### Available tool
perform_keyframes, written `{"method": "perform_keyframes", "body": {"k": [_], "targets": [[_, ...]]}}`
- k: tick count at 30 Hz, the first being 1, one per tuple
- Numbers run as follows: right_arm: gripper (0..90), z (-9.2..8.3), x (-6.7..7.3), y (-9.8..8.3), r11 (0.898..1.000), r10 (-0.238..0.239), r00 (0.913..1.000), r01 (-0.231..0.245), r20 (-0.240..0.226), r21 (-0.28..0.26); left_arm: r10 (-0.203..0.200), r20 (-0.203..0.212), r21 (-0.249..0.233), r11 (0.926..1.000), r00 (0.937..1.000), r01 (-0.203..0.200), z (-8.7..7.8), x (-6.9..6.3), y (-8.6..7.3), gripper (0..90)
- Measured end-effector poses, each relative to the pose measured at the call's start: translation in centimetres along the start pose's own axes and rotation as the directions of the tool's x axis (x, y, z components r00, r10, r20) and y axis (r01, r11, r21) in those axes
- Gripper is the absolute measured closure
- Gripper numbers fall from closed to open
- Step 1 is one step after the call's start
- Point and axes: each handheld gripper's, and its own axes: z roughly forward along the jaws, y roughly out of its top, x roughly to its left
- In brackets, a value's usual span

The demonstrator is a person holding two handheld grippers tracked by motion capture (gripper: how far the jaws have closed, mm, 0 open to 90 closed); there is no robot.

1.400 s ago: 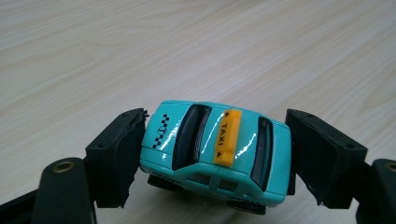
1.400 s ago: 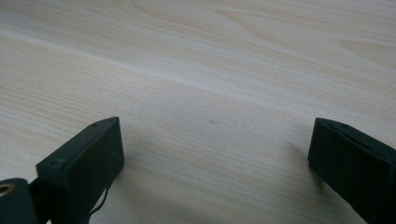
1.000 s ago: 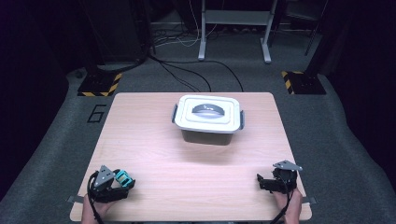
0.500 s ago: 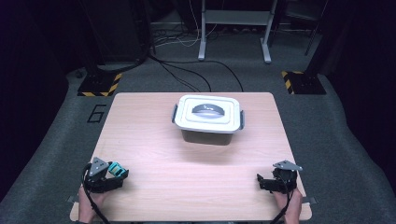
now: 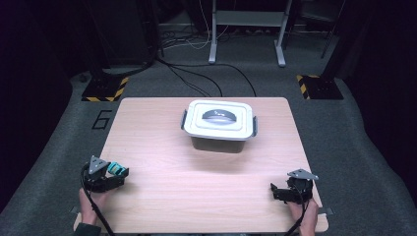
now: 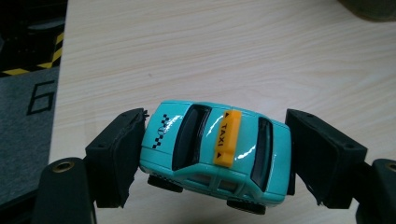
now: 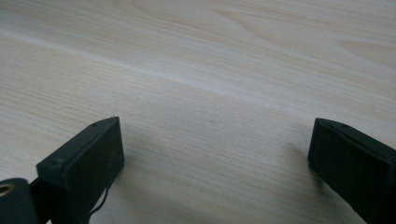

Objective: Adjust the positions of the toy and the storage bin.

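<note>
The wooden desk [image 5: 206, 162] carries a lidded white storage box [image 5: 219, 124] with a grey handle recessed in its lid, standing toward the far middle. Taking that box as the landmark, the left tongs [image 5: 117, 173] sit well apart from it, toward the near left corner of the desk, and the right tongs [image 5: 275, 191] sit well apart from it toward the near right corner.

The left tongs are clamped on a turquoise toy taxi [image 6: 217, 151], the jaws about two thirds open, pressing on its front and rear ends. The car lies crosswise between the jaws, roof toward the camera, its yellow TAXI sign [image 6: 227, 137] on top and its wheels just above the desk surface.

The right tongs [image 7: 212, 163] stand wide open over bare wood, nothing between the jaws.
</note>
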Motion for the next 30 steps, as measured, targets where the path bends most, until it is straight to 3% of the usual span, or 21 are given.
{"method": "perform_keyframes", "body": {"k": [10, 20, 25, 30], "targets": [[2.7, 0.0, 0.0, 0.0, 1.000, 0.000, 1.0000, 0.000, 0.000, 0.000, -0.047, -0.046, 0.026, 0.9985, 0.9979, 0.048, 1.0, 1.9, -0.1, 22.6], [2.7, 0.0, 0.0, 0.0, 1.000, 0.000, 1.0000, 0.000, 0.001, 0.001, -0.090, -0.138, 0.063, 0.9930, 0.9863, 0.100, 2.4, 3.6, -0.7, 22.6], [2.6, 0.0, 0.0, 0.0, 1.000, 0.000, 1.0000, 0.000, 0.000, 0.000, -0.111, -0.163, 0.082, 0.9886, 0.9803, 0.126, 3.0, 4.1, -1.2, 22.6], [2.6, 0.0, 0.0, 0.0, 1.000, 0.000, 1.0000, 0.000, 0.000, 0.000, -0.112, -0.175, 0.106, 0.9856, 0.9781, 0.132, 3.6, 4.3, -1.4, 22.5]]}}
